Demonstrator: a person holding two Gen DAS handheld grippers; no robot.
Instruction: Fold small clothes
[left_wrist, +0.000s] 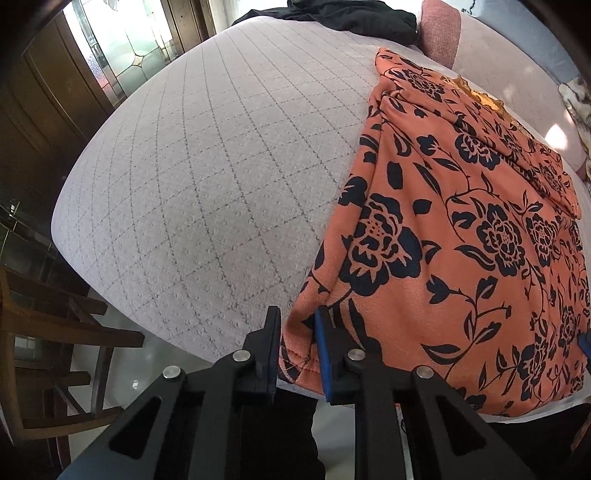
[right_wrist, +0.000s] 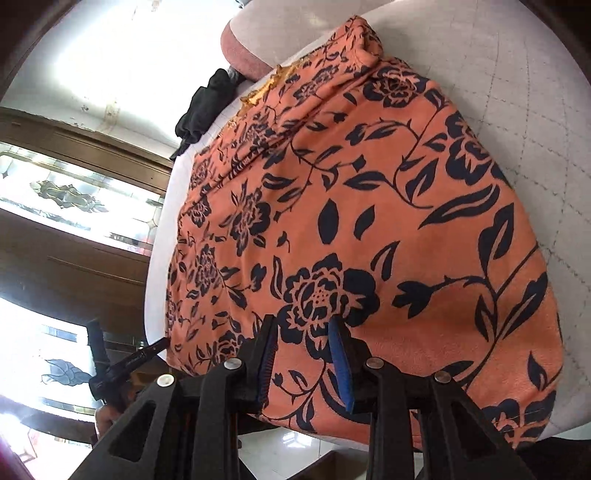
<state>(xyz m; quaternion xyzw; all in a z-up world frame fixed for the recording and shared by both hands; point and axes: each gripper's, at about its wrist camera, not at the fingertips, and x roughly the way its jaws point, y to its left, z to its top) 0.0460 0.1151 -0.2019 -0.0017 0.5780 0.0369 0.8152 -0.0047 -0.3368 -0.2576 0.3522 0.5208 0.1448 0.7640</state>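
An orange garment with a dark floral print (left_wrist: 461, 221) lies spread on a grey grid-patterned surface (left_wrist: 203, 166), its near hem hanging a little over the front edge. My left gripper (left_wrist: 297, 325) is shut on the garment's near left corner, with the hem bunched between its pads. In the right wrist view the same garment (right_wrist: 351, 203) fills the frame. My right gripper (right_wrist: 303, 332) is shut on its near edge, with fabric pinched between the fingers. The left gripper's tip (right_wrist: 162, 343) shows at the garment's far corner.
A black cloth (left_wrist: 351, 16) lies at the far edge of the surface beside a pink cushion (left_wrist: 439, 33). A wooden chair (left_wrist: 55, 325) stands below left of the surface. Dark wooden doors with glass panels (left_wrist: 110, 55) are behind.
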